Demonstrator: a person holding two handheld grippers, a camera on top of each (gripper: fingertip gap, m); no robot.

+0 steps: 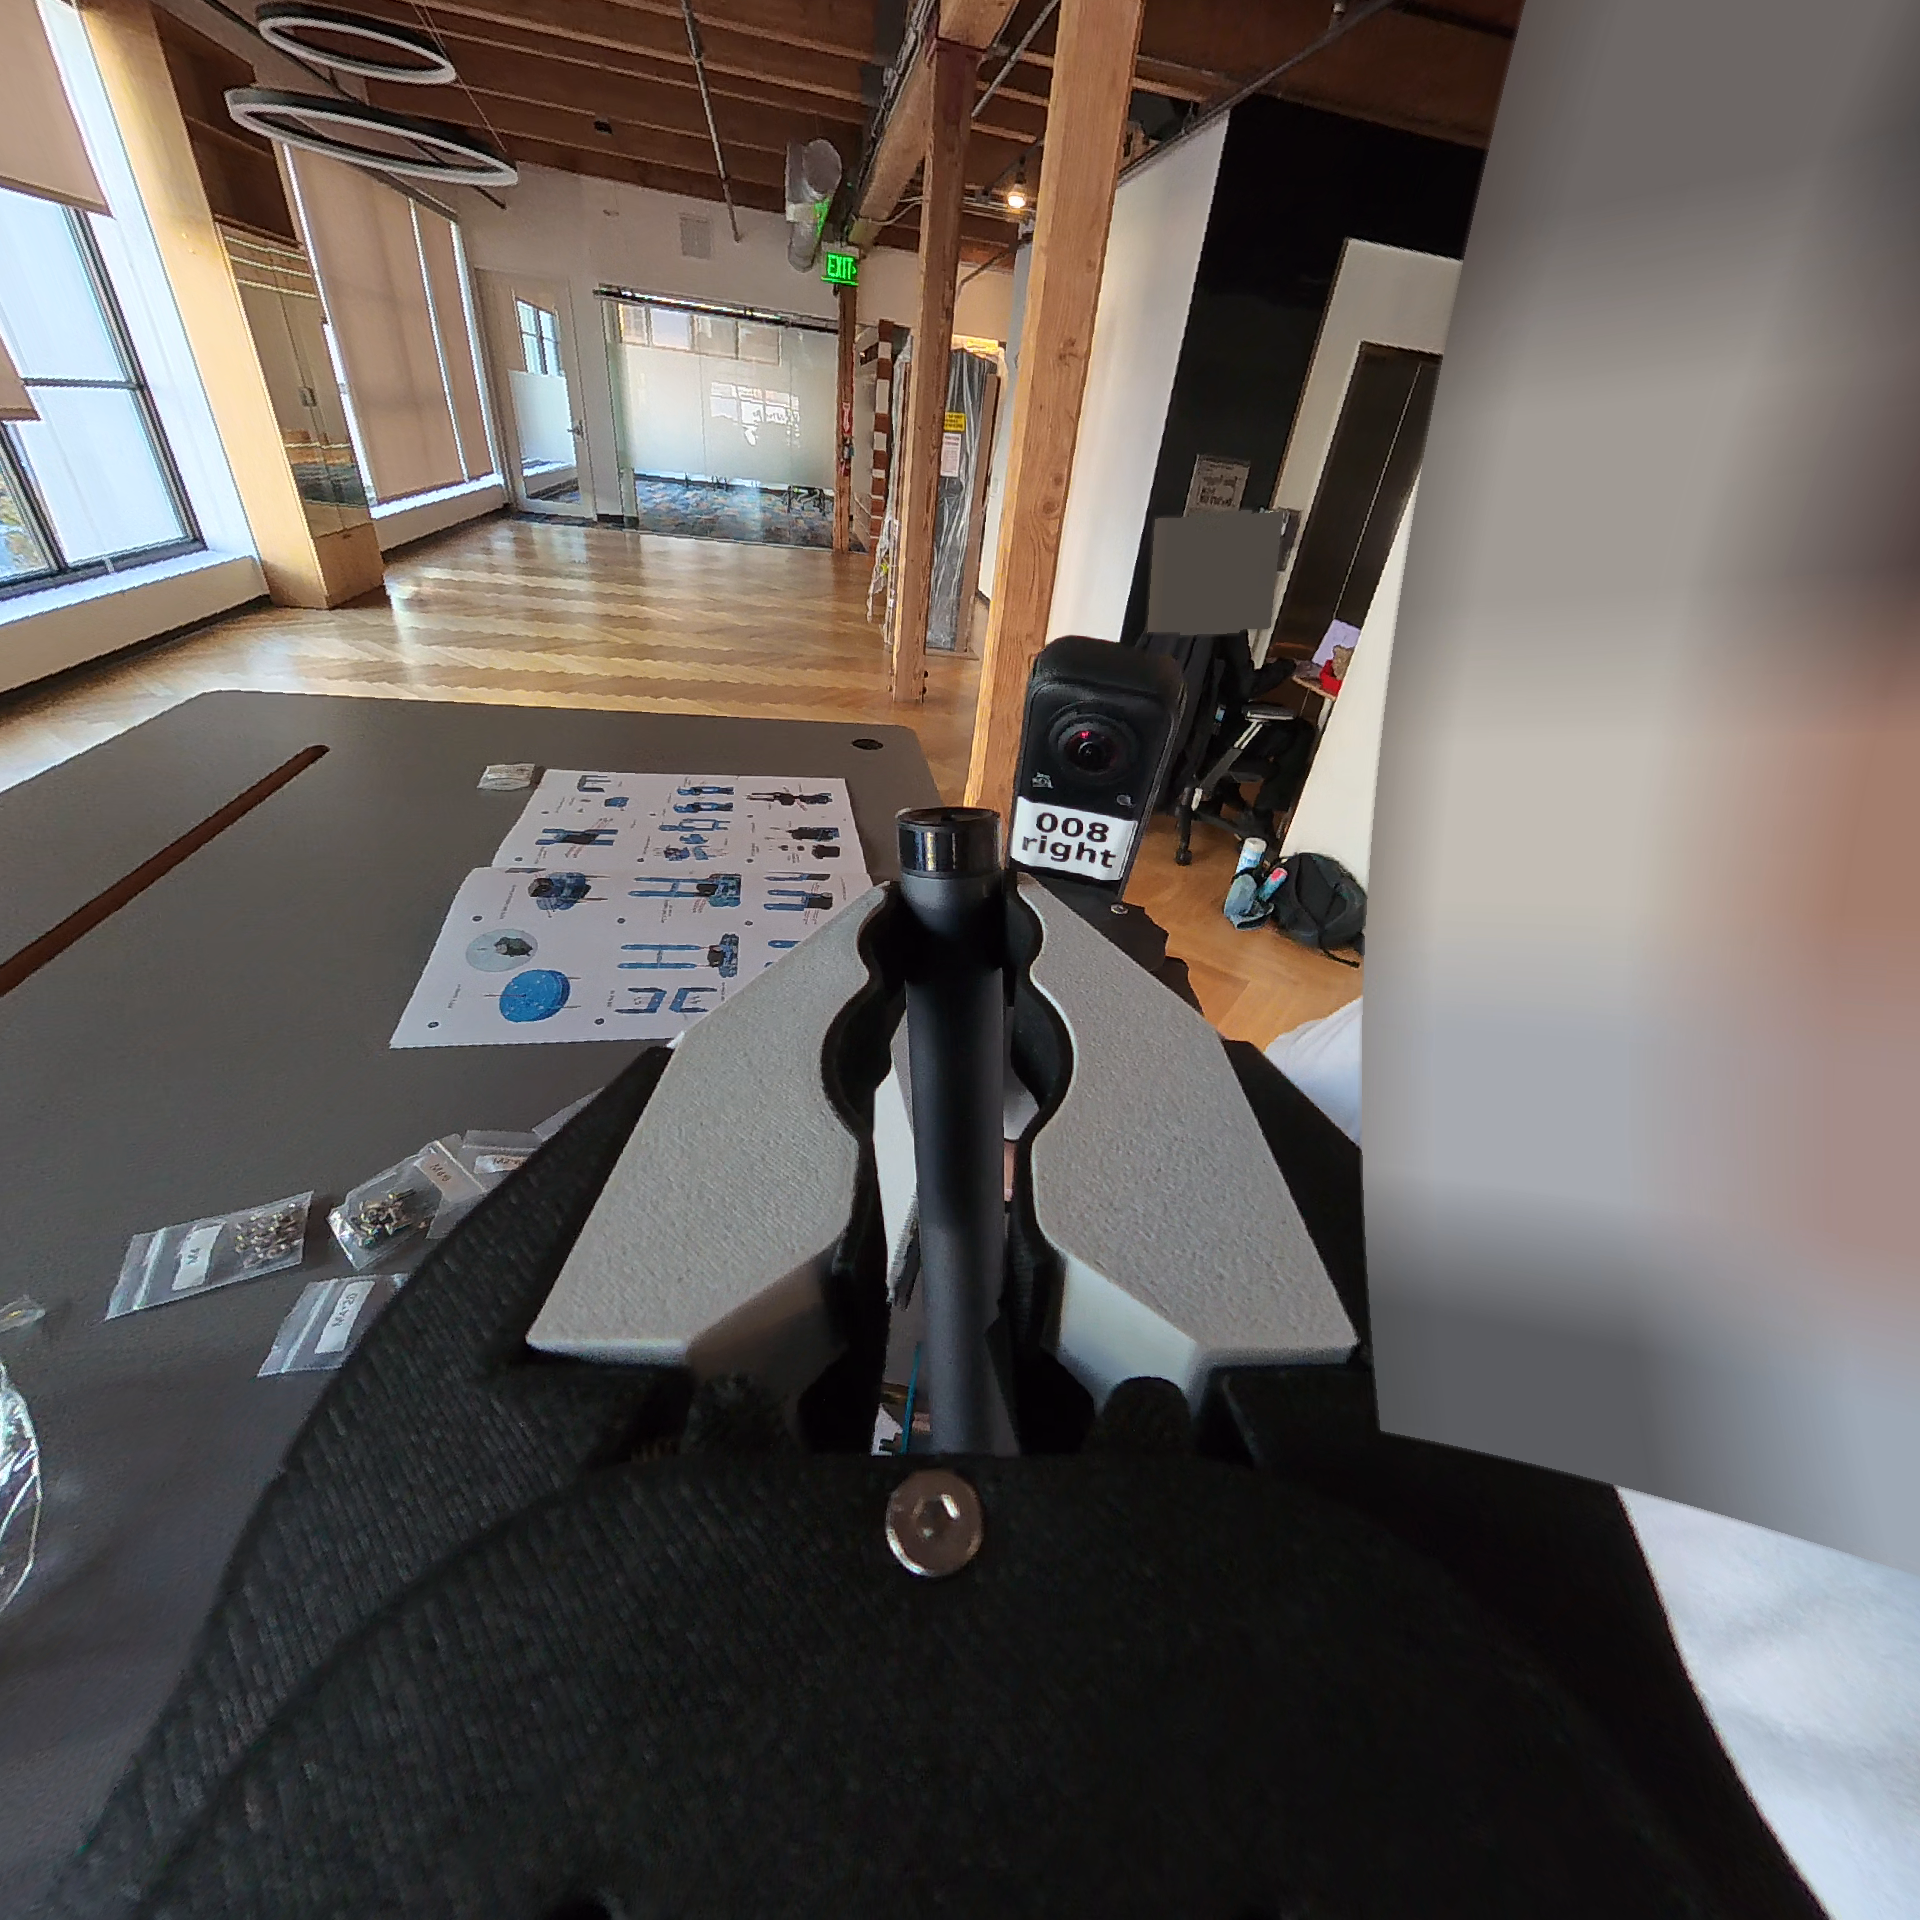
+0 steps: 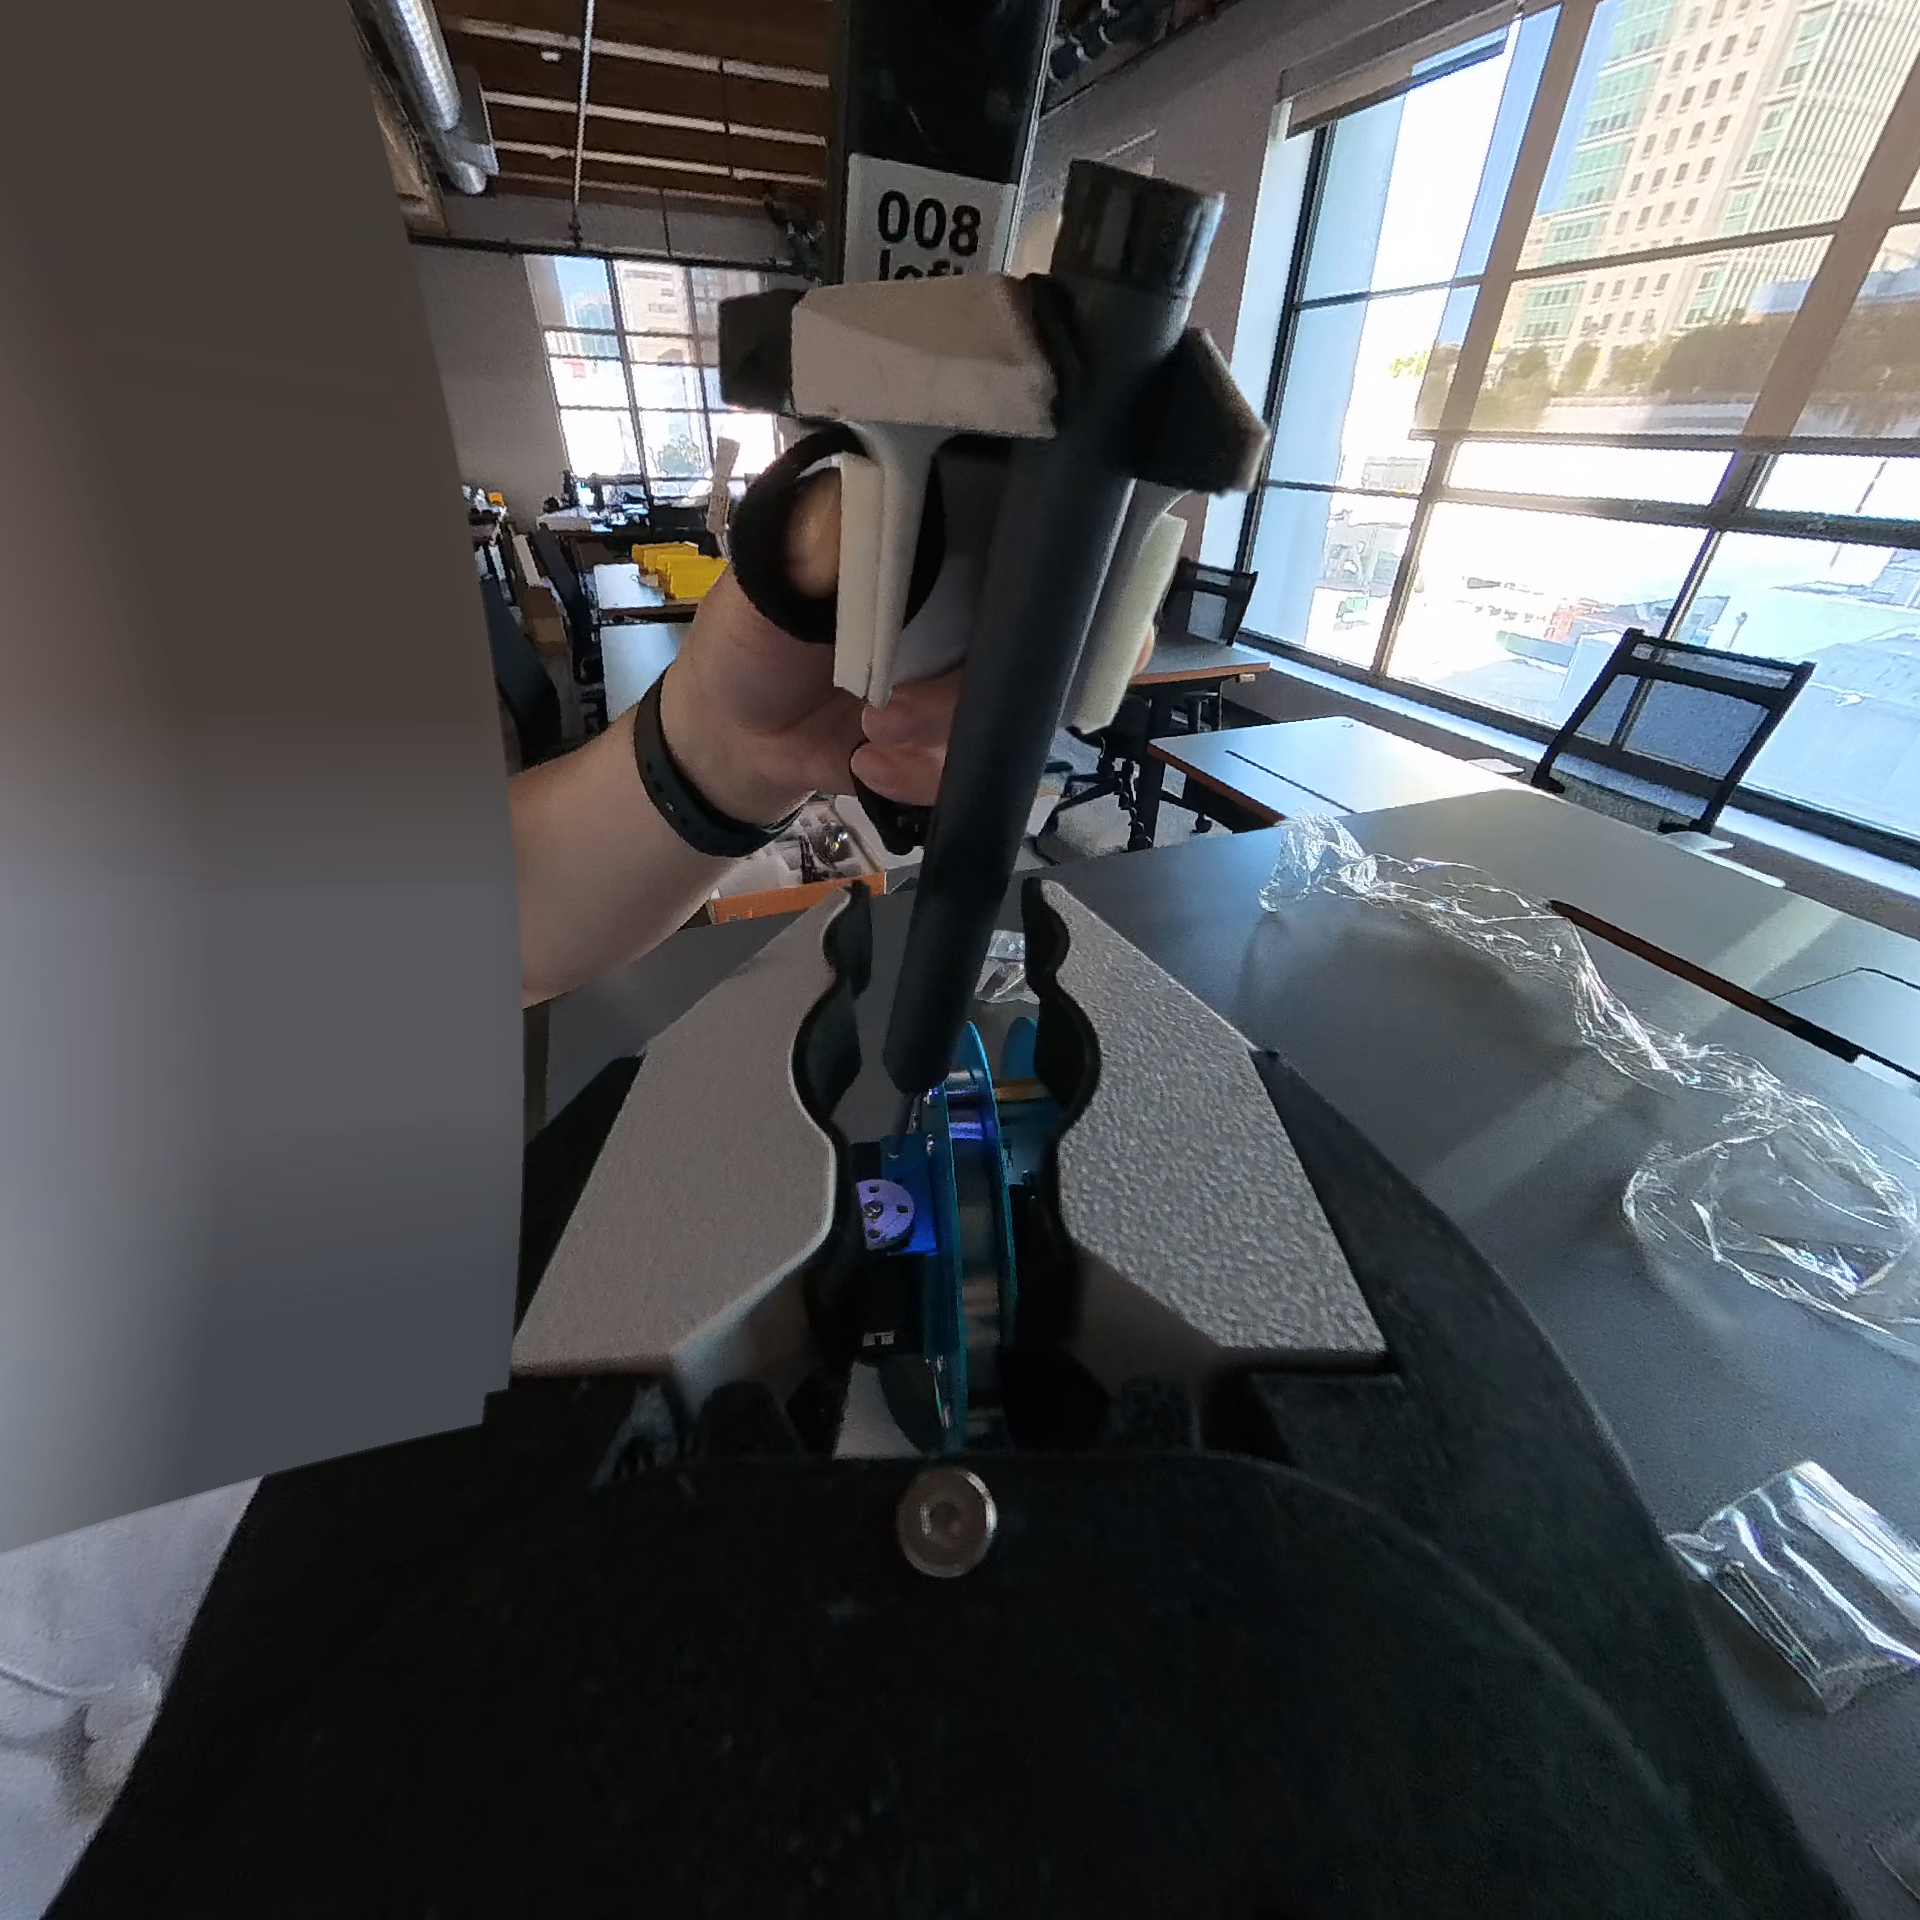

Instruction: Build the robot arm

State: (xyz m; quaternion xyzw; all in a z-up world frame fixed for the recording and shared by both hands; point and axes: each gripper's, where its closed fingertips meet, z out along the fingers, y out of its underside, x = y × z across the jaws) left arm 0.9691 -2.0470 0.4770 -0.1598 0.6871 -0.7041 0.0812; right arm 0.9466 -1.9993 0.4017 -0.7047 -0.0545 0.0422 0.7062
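Observation:
My left gripper (image 1: 951,894) is shut on a black cylindrical tool (image 1: 956,1091) that runs lengthwise between its grey fingers. In the right wrist view a hand (image 2: 748,707) holds the left gripper (image 2: 1101,395) up high, and the black tool (image 2: 997,727) slants down from it. The tool's lower tip meets the top edge of a blue metal assembly (image 2: 966,1226) with a purple piece (image 2: 883,1210) on its side. My right gripper (image 2: 945,914) is shut on this blue assembly above the dark table (image 2: 1455,1091). The right gripper's camera (image 1: 1091,748) shows just beyond the tool.
Printed instruction sheets (image 1: 644,904) lie on the dark table (image 1: 208,935), with several small bags of screws (image 1: 239,1242) nearer. Crumpled clear plastic wrap (image 2: 1558,987) and a small clear bag (image 2: 1818,1579) lie to the right. A slot (image 1: 156,862) runs along the table. The gap from one gripper's tips to the other's is roughly 9 centimeters.

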